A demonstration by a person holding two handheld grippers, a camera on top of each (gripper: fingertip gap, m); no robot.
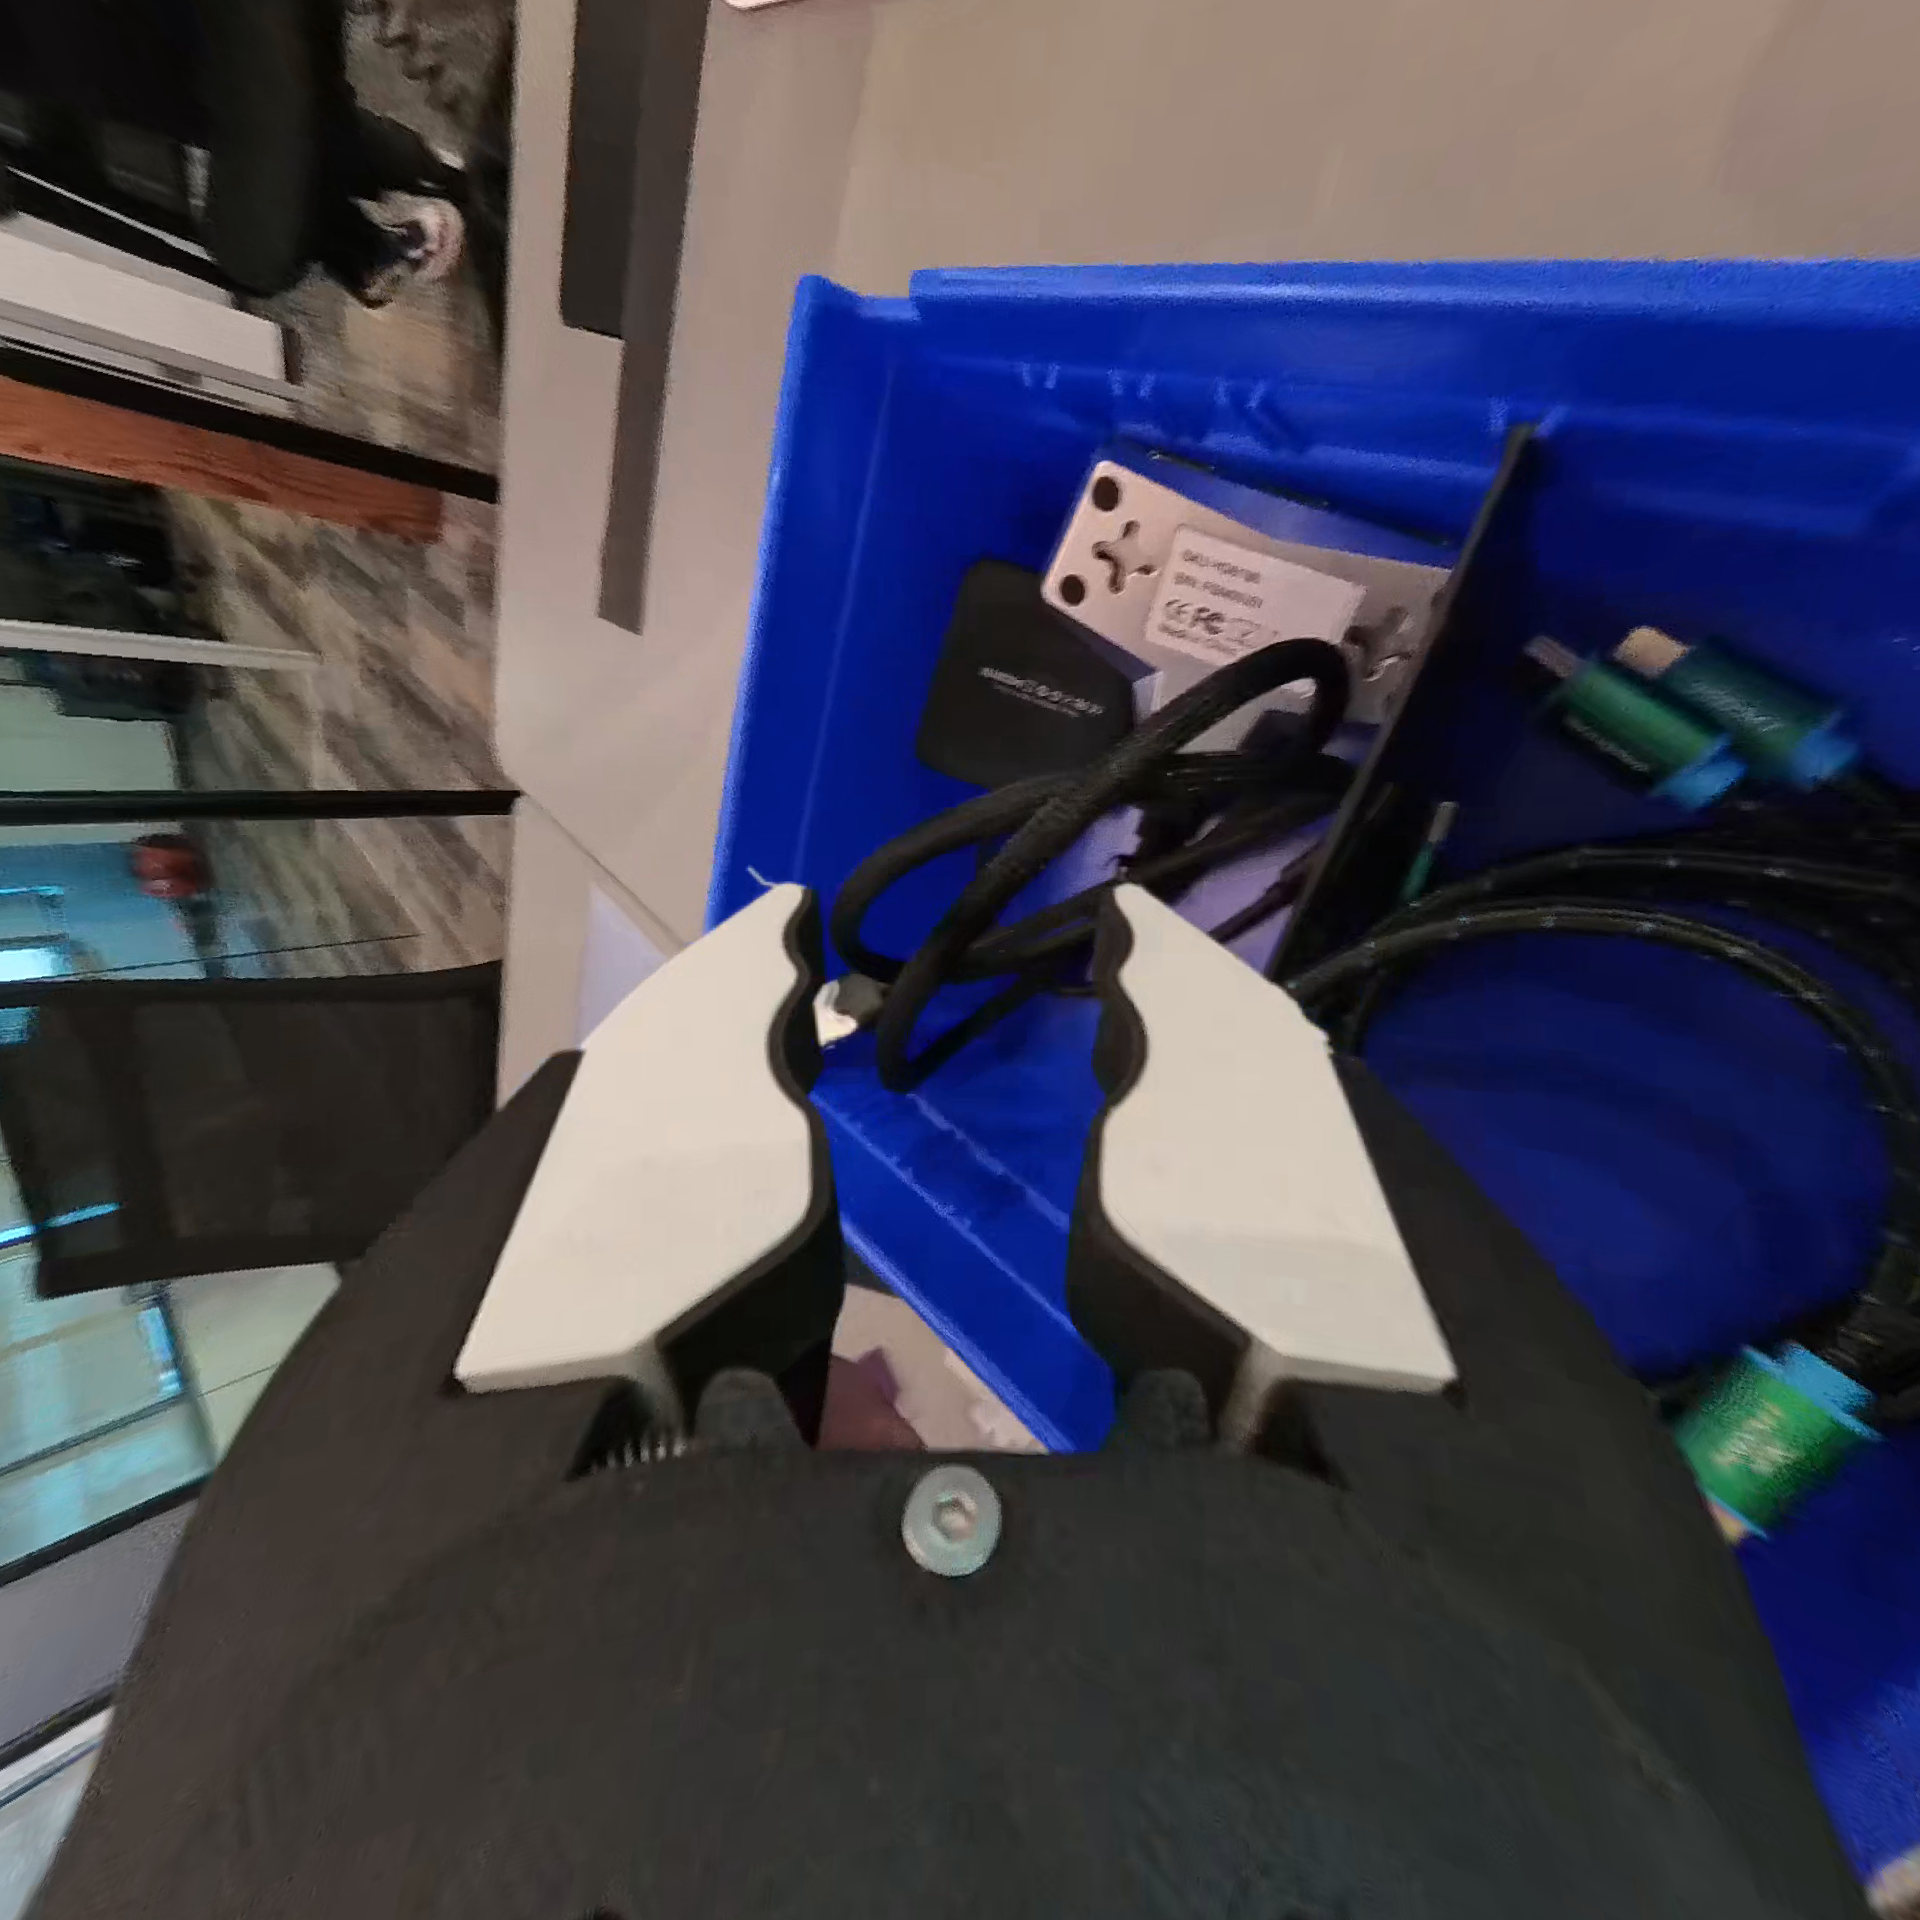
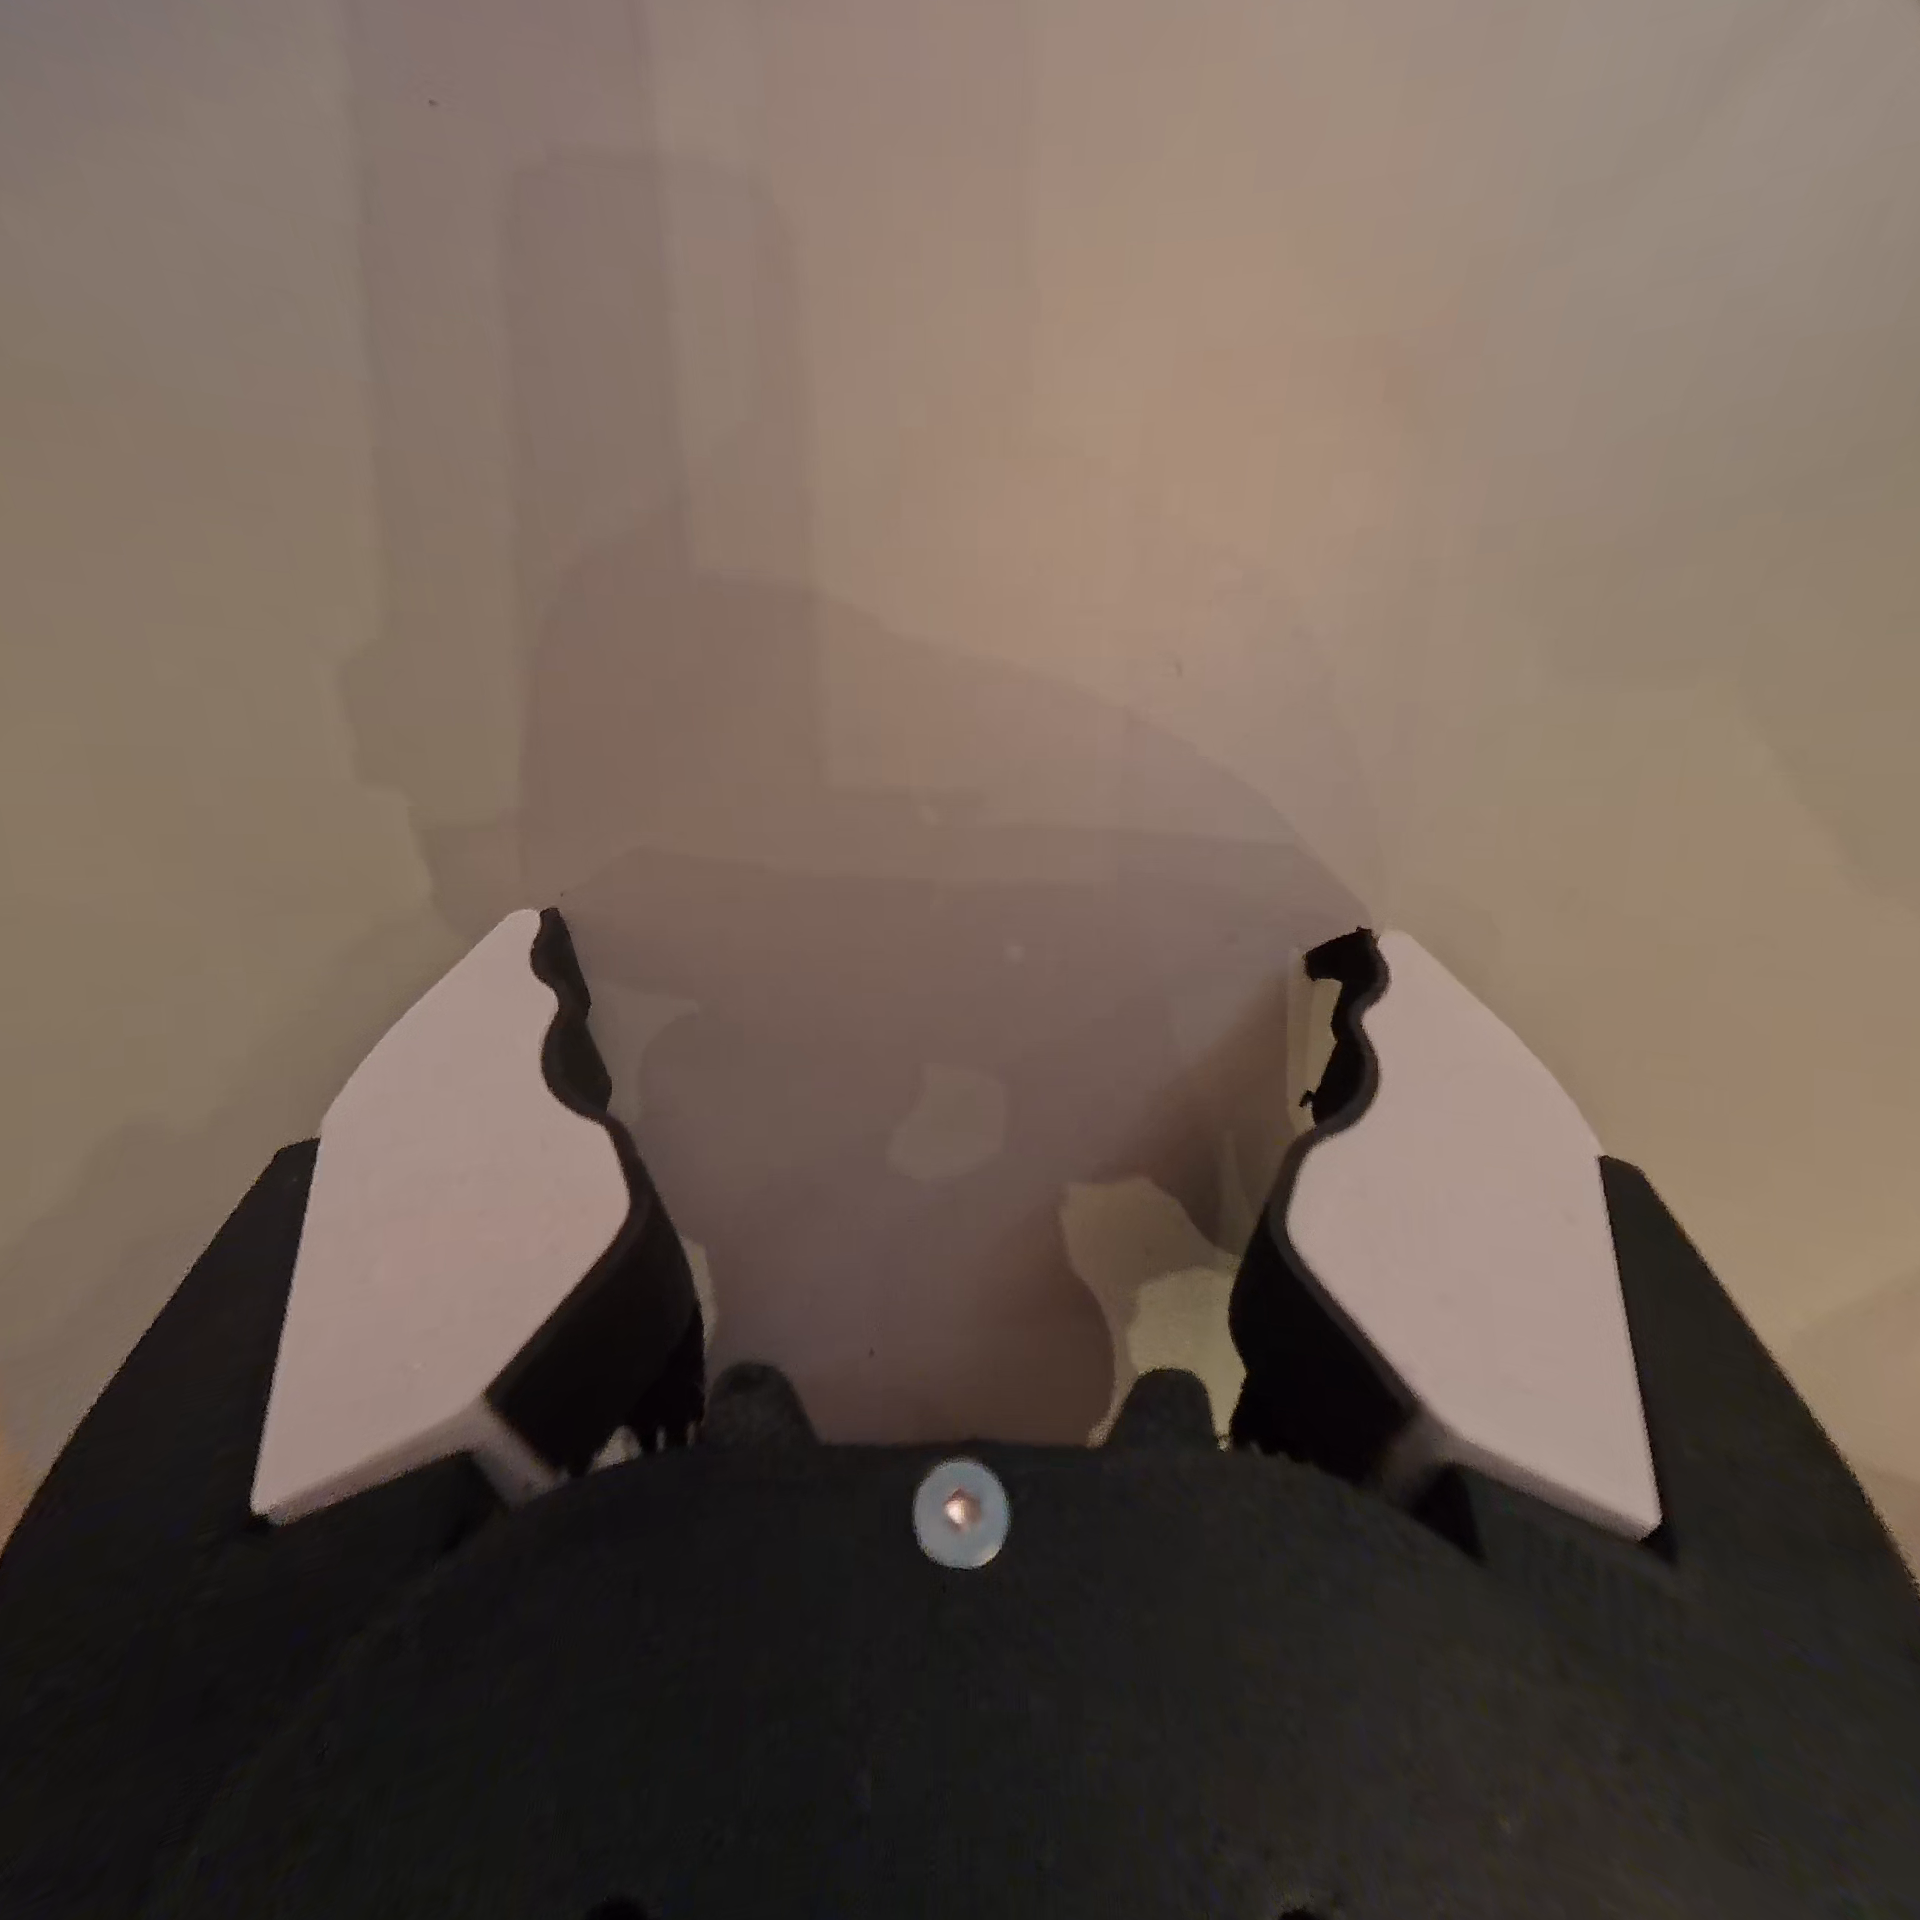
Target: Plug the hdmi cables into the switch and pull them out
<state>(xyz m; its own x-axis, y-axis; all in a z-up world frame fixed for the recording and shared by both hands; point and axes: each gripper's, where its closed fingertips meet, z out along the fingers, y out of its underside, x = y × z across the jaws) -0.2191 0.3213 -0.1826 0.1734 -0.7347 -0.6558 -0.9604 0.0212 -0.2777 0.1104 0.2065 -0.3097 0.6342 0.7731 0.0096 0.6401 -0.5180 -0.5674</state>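
In the left wrist view a blue bin (image 1: 852,582) holds a silver switch (image 1: 1195,561) lying bottom side up in its left compartment, next to a black flat box (image 1: 1013,686) and a looped black braided cable (image 1: 1049,831). A black divider (image 1: 1403,707) splits the bin. Its right compartment holds coiled black HDMI cables (image 1: 1662,935) with green plugs (image 1: 1704,717), another green plug (image 1: 1766,1444) lower down. My left gripper (image 1: 961,935) is open and empty, above the bin's near rim, tips over the braided cable. My right gripper (image 2: 961,945) is open and empty over the bare pale table (image 2: 935,416).
The bin stands on a pale table (image 1: 1247,135). To the left, past the table edge, the floor (image 1: 395,665), furniture and a glass pane show, blurred. In the right wrist view only the tabletop with the gripper's shadow shows. Spacing between my two grippers at the tips: around 35 cm.
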